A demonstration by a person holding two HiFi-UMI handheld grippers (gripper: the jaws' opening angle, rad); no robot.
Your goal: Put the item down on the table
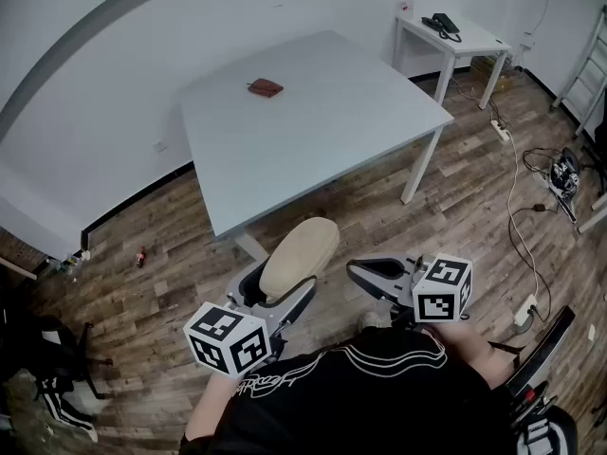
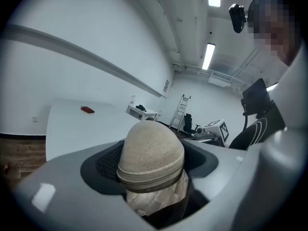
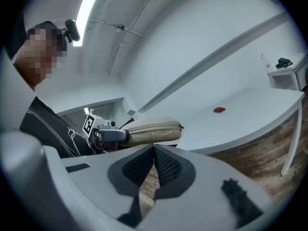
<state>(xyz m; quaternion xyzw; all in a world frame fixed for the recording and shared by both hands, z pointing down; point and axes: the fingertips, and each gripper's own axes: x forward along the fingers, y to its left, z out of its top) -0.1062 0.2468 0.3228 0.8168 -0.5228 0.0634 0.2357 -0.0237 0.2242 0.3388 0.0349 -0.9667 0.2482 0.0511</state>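
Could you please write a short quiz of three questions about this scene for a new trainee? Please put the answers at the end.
1. True or false: the left gripper is shut on the beige zipped pouch.
2. Choose one. The jaws of the right gripper are:
A) wide apart
B) together, with nothing between them
C) closed on the pouch
3. Fill in the missing word: the small item lying on the white table is ___ in colour.

Key: 1 true; 2 B; 3 red.
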